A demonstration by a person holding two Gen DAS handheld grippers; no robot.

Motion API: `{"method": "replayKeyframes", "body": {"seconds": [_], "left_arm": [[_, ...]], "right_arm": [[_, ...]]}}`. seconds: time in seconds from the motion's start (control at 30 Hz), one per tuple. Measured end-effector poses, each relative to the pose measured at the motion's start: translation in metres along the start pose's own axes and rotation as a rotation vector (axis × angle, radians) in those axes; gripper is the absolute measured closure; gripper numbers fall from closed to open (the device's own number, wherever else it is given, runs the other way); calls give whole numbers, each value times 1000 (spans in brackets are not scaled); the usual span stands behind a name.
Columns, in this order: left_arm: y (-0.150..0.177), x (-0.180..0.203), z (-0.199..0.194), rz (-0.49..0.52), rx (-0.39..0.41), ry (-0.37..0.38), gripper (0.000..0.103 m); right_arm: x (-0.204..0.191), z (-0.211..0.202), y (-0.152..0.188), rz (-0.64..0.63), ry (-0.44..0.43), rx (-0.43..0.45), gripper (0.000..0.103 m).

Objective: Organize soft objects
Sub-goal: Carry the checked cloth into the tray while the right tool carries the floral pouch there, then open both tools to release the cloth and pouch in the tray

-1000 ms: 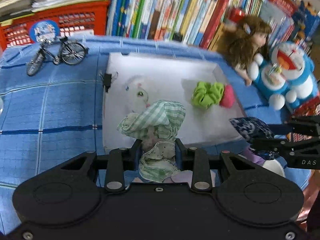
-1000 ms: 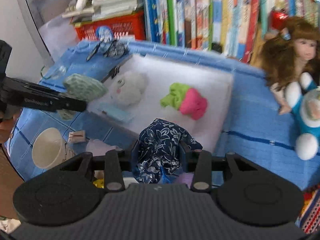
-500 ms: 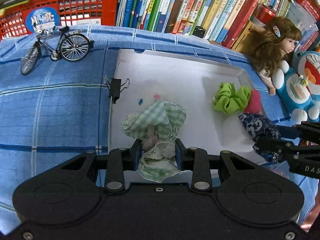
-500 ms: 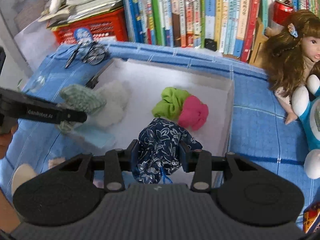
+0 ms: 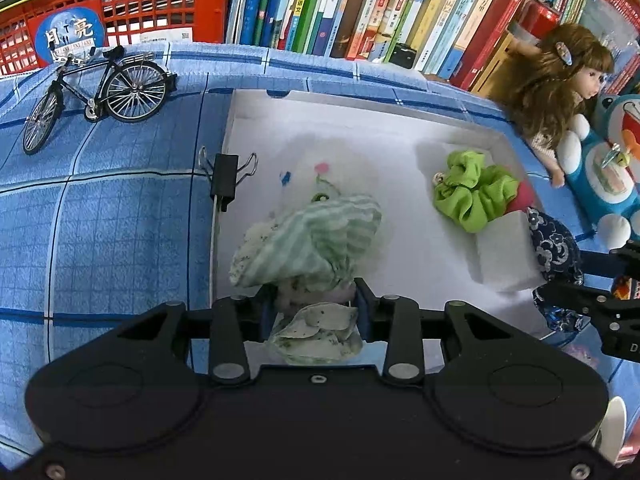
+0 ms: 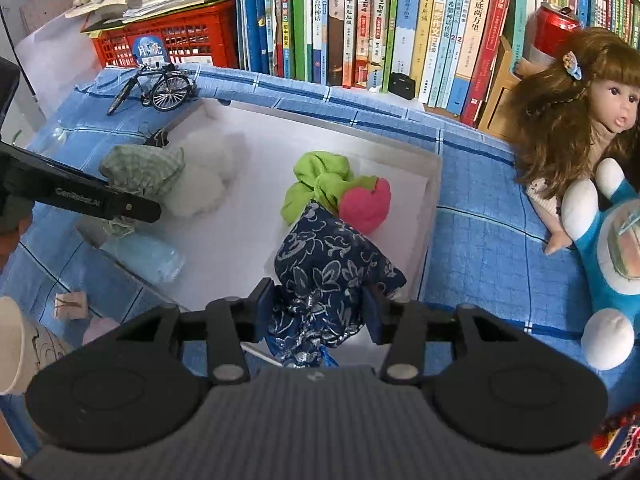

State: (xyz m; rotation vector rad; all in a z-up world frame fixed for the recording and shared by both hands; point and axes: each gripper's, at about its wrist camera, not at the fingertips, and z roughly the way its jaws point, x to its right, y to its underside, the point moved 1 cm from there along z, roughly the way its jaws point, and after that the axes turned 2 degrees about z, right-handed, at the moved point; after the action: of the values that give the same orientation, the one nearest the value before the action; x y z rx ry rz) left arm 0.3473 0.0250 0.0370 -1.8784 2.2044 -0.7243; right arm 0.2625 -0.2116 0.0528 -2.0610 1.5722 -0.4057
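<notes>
Over the last second both my grippers have moved in from the near side of the blue checked cloth (image 5: 100,216) until each load hangs above the white tray (image 5: 360,100). My left gripper (image 5: 316,300) is clamped on a green-and-white checked fabric pouch (image 5: 312,240); a second ago it was at the tray's near rim, and now it sits well inside, over the left half, above the white fluffy toy (image 6: 208,176), which the right view shows just beside it. My right gripper (image 6: 318,308) is closed on a navy floral pouch (image 6: 328,256). It was short of the tray before; now the pouch leans over the near right corner, its top almost touching the lime-green scrunchie (image 6: 316,184) and the pink one (image 6: 368,200) lying together in the tray.

I judge the carry to be nearly finished for both pouches: what remains is lowering and letting go. The left pouch risks landing on the fluffy toy unless I shift it toward bare tray floor. The right pouch hangs near the tray's low wall, so I should push it a little further in before my fingers part, or it may slump over the rim onto the cloth. The toy bicycle (image 5: 96,92), the binder clip (image 5: 224,180) on the tray's left edge and the doll (image 6: 580,120) are all out of my way.
</notes>
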Motion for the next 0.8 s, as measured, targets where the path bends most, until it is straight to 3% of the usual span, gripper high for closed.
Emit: {"method": "replayKeyframes", "body": {"seconds": [0.23, 0.3, 0.33, 0.43, 0.8], "left_arm": [[-2, 6, -8, -25, -2, -18, 32], [-1, 8, -18, -19, 19, -16, 31], [0, 10, -23, -12, 32, -17, 30], [2, 14, -37, 4, 64, -23, 28], [36, 48, -103, 91, 193, 2, 26]], "right_arm": [[-8, 11, -10, 19, -24, 67, 51], [-9, 11, -11, 36, -41, 78, 44], [-9, 9, -10, 45, -49, 85, 34], [-8, 1, -7, 55, -84, 101, 27], [5, -56, 21, 93, -125, 215, 19]]}}
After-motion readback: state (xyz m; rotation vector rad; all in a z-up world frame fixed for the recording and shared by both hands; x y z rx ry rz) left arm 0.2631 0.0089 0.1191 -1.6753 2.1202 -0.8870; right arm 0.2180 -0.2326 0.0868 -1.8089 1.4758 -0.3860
